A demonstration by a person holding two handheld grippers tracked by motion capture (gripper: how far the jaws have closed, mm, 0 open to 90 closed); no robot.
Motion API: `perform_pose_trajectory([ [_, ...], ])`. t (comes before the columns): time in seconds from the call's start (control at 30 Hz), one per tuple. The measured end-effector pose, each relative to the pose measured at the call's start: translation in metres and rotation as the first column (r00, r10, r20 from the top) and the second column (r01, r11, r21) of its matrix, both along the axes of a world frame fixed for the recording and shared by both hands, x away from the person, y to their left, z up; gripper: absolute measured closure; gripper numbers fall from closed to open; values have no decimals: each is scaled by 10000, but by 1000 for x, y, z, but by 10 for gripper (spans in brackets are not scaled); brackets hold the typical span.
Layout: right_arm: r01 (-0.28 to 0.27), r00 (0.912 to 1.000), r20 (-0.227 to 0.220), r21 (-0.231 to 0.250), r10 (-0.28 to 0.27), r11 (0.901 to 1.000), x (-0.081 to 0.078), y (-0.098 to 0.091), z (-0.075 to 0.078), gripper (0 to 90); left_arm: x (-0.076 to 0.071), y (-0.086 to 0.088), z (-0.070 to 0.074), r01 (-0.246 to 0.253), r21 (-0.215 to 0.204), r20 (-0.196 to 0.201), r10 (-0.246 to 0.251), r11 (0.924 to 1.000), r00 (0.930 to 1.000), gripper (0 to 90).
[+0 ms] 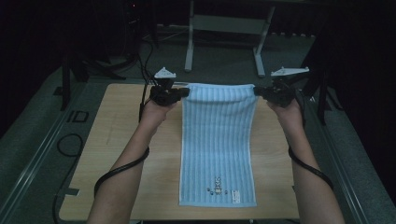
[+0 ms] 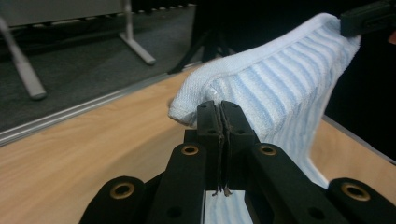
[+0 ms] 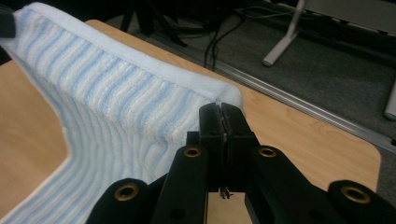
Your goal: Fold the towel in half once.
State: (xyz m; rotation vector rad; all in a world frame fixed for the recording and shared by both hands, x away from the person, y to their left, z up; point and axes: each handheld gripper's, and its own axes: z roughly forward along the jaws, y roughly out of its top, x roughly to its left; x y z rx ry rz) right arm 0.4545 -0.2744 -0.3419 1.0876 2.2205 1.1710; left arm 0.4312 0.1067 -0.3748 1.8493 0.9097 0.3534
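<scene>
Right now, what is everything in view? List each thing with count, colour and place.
towel: one, light blue with white stripes and a small printed mark near its close end; far edge lifted off the table, the rest lying along the middle.
table: one, light wood top.
frame legs: two, grey, on the floor beyond the table.
cables: several, black, on the floor at far left.
left gripper: one, black, shut on the towel's far left corner.
right gripper: one, black, shut on the towel's far right corner.
forearms: two, bare, entering from the bottom edge.
</scene>
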Motion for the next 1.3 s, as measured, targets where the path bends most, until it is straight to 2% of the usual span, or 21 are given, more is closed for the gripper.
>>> perform_pose_trajectory([
  [0.13,-439,9990,-5,155,439,9989,-25,-6,-12,883,-18,2,-12,356,-84,-255,-358,9993,9990,872],
  [0.37,-1068,9935,-358,239,1076,9940,-71,-14,-53,883,-59,1,-50,1038,-131,-697,-1045,9945,9921,872],
  [0.43,-1312,9903,-451,93,1315,9913,-84,-14,-65,883,-70,1,-63,1174,-246,-952,-1192,9928,9883,872],
  [0.5,-1421,9875,-656,245,1434,9896,-96,-15,-78,883,-80,0,-76,1277,-290,-1165,-1302,9914,9846,873],
  [0.57,-1542,9848,-777,187,1552,9879,-107,-16,-92,882,-89,-1,-90,1371,-95,-1349,-1372,9905,9813,873],
  [0.63,-1587,9815,-1009,490,1629,9861,-116,-18,-105,883,-95,-2,-105,1416,-27,-1735,-1399,9899,9748,872],
  [0.67,-1696,9785,-1112,450,1736,9845,-120,-18,-112,882,-97,-2,-113,1413,-32,-1872,-1394,9900,9724,872],
  [0.7,-1696,9785,-1112,450,1736,9845,-120,-18,-112,882,-97,-2,-113,1413,-32,-1872,-1394,9900,9724,872],
  [0.73,-1716,9777,-1184,241,1732,9849,-124,-18,-118,883,-101,-3,-126,1427,-10,-2246,-1393,9898,9644,872],
  [0.77,-1723,9723,-1527,427,1768,9841,-128,-20,-131,882,-103,-3,-131,1414,7,-2360,-1372,9900,9620,872],
  [0.8,-1742,9700,-1654,392,1783,9839,-129,-20,-136,883,-104,-5,-137,1496,15,-2595,-1441,9887,9549,872],
  [0.83,-1648,9705,-1741,248,1666,9860,-130,-20,-143,883,-104,-6,-142,1513,162,-2632,-1417,9884,9543,872],
  [0.87,-1567,9687,-1903,306,1596,9872,-130,-22,-149,882,-105,-7,-146,1485,220,-2707,-1371,9887,9528,872],
  [0.9,-1573,9635,-2122,432,1629,9866,-128,-23,-156,883,-104,-8,-151,1525,130,-2940,-1420,9882,9452,872],
  [0.97,-1418,9593,-2416,347,1460,9893,-125,-23,-170,882,-103,-9,-156,1422,182,-3021,-1301,9897,9444,872],
  [1.0,-1398,9569,-2523,351,1441,9896,-124,-23,-174,882,-102,-10,-158,1462,178,-3149,-1332,9891,9397,872],
  [1.1,-1327,9500,-2812,305,1359,9907,-116,-22,-182,883,-99,-12,-157,1407,174,-3136,-1282,9899,9408,872],
  [1.13,-1299,9511,-2777,369,1351,9908,-112,-23,-180,882,-100,-10,-152,1267,125,-2903,-1177,9919,9497,872],
  [1.2,-1255,9576,-2546,516,1346,9907,-112,-23,-171,883,-106,-6,-137,1294,-220,-2397,-1309,9913,9620,871],
  [1.27,-1319,9691,-2029,552,1404,9897,-123,-26,-153,882,-122,-3,-122,1576,-154,-1729,-1579,9874,9722,870],
  [1.3,-1430,9748,-1641,585,1508,9880,-136,-28,-142,880,-134,-1,-117,2109,-263,-1589,-2124,9771,9642,868],
])
